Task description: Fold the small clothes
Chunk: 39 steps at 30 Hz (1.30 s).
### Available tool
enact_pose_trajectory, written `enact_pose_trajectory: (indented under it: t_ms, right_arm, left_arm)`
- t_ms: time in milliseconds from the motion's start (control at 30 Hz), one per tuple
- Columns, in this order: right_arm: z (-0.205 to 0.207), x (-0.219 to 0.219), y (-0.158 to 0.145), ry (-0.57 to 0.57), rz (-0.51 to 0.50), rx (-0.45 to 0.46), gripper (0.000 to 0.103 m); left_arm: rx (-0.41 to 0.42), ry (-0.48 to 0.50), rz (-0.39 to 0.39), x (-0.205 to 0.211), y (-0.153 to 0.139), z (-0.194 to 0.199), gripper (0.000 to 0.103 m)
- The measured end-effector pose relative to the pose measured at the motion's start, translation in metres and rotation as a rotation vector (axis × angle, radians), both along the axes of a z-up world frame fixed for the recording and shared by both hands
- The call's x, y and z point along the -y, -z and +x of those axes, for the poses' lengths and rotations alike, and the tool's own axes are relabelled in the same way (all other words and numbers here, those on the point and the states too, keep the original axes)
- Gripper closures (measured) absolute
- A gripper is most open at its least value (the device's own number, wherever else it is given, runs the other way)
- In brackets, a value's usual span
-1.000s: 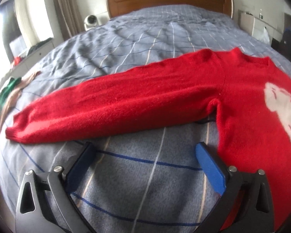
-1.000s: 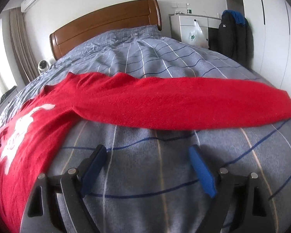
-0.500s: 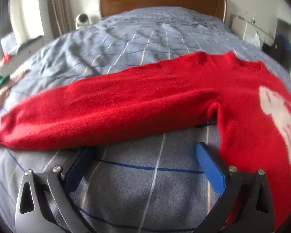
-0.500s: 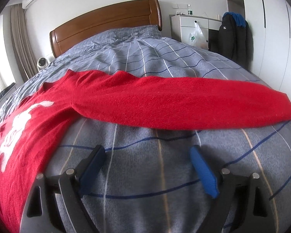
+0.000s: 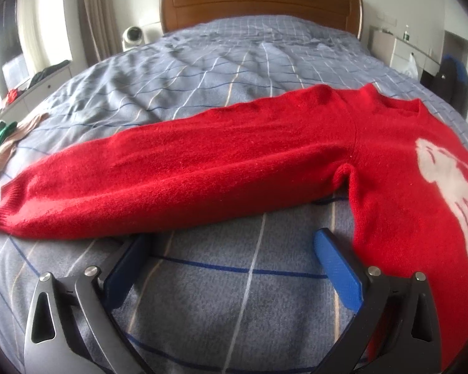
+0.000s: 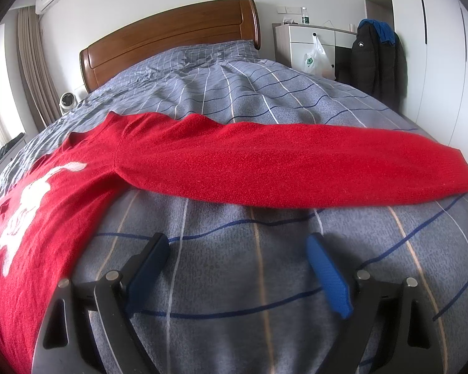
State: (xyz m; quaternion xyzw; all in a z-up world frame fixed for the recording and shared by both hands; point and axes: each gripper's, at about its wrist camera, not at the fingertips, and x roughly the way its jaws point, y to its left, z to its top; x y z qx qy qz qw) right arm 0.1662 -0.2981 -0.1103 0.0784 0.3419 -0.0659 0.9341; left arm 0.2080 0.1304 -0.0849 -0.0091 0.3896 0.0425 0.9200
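Red knitted sweater with a white figure on the chest (image 5: 390, 143) spread flat on the grey-blue checked bed cover (image 5: 221, 71), both sleeves stretched straight out to the sides. In the left wrist view: one red sleeve (image 5: 171, 174) running leftward from the body, ribbed cuff near the left edge of the bed. Left gripper (image 5: 231, 243) low over the bare cover just below that sleeve, blue-padded fingers (image 5: 337, 265) spread wide, nothing between them; the left fingertip just beside the sleeve's lower edge, the right one just beside the sweater's side seam. In the right wrist view: the other red sleeve (image 6: 296, 165) lying rightward across the cover, cuff near the right edge. Right gripper (image 6: 237, 249) also released, fingers (image 6: 327, 277) wide apart over the cover, near the sleeve but apart from it. Behind: brown wooden headboard (image 6: 171, 40), small white round device (image 6: 68, 101) beside the bed, white cabinet (image 6: 309, 37) with a hanging plastic bag (image 6: 315, 56), dark jacket (image 6: 374, 59). Green and beige clothes (image 5: 0, 143) heaped at the bed's left edge.
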Motion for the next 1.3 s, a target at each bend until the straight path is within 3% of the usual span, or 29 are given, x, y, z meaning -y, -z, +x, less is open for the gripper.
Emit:
enact_pose_trajectory:
  t_ms: [1300]
  right_arm:
    - [-0.0023,-0.0009,-0.0006,0.003,0.0,0.002,0.012]
  left_arm:
    - [0.0,0.0,0.0,0.0001,0.0003,0.0001,0.0]
